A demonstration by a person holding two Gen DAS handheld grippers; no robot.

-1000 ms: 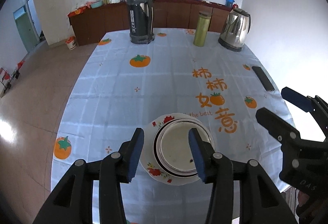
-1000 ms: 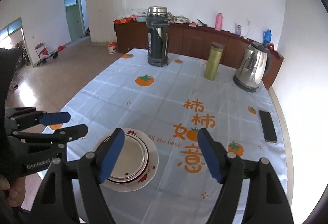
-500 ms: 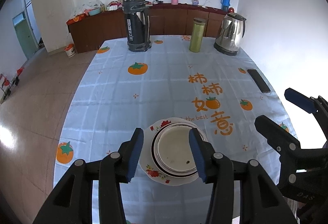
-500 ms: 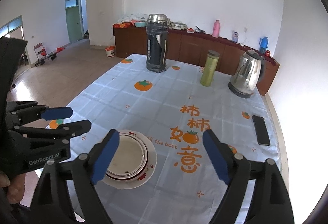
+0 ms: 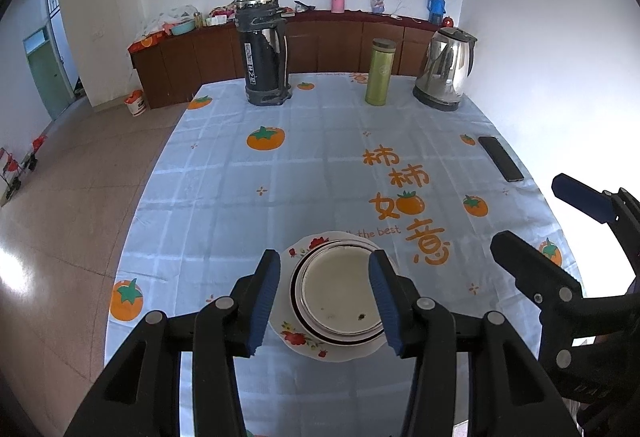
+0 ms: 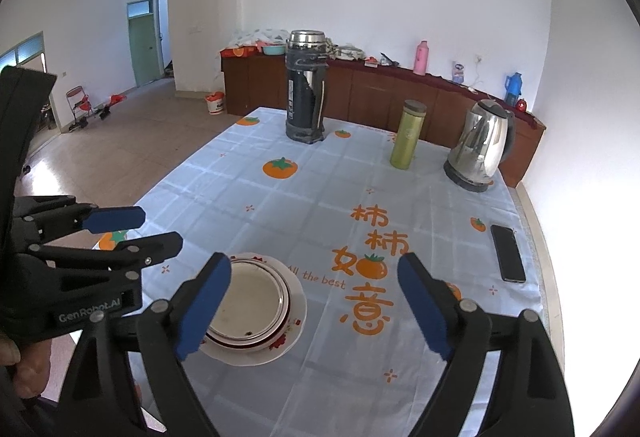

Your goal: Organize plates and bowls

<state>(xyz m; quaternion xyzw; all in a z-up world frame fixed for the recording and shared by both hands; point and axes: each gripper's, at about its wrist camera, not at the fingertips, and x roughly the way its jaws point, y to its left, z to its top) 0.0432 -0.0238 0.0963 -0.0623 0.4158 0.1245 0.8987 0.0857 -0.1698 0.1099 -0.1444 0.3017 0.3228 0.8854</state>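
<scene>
Left wrist view looks down on a stack at the near edge of the table (image 5: 320, 165): a metal-rimmed bowl (image 5: 340, 295) nested in a dark-rimmed dish, both sitting on a flowered plate (image 5: 296, 337). The left hand-held gripper (image 5: 324, 297) hangs above the stack with its jaws apart, blue pads on either side of the bowl in the picture but pressing on nothing that I can see. The right hand-held gripper (image 6: 314, 307) stands over the tablecloth just right of the stack; its jaws have just been opening and are now wide apart, with nothing between them. The main risk, as I judge it, is that a pinch on the bowl's smooth rim slips, or drags the dish beneath it along and tips the whole stack. The plate lies close to the table's near edge, so a sideways shove could push it off. Both tools crowd the same small spot, and their fingers could knock together if they close in at once. The phone (image 6: 508, 253), the green flask (image 6: 408, 135), the kettle (image 6: 480, 149) and the large thermos (image 6: 306, 85) stand well apart from the stack and look safe from any of this.
</scene>
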